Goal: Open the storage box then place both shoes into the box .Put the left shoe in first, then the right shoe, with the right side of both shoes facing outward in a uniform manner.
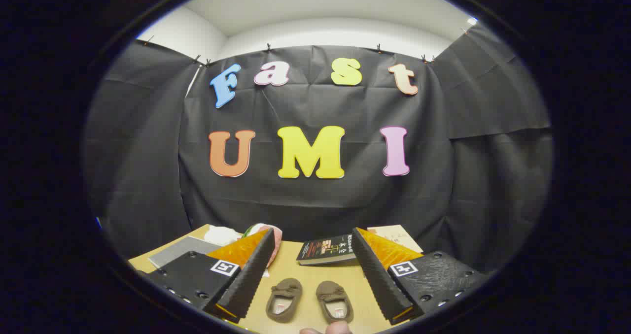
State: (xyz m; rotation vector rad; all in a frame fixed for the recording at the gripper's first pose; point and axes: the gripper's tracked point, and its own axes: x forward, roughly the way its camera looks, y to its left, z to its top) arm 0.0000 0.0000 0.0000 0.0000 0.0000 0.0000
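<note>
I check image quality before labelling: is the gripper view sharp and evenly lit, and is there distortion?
Gripper view: strong fisheye bending, the booth wall curves; even soft light, faint shadows; the two brown shoes between the open claw fingers are sharp; the fingertip nearest the camera is blurred.

Brown shoes on a light tan surface, with some paler and darker things behind.

The two small shoes (309,300) are dull brown, each with a bow of the same brown on top and a pale lining inside that has small red marks. The surface (308,275) under them is a plain light wood-tan colour. The book (326,250) beyond them has a black cover with red and white print, and the card (394,235) next to it is cream. A flat sheet (178,251) is grey, a soft lump (221,235) is white, and a round thing (268,235) shows pink with a green stripe. The tool (312,270) holds its fingers wide apart, with the shoes between them, and it carries black-and-white square markers.
</note>
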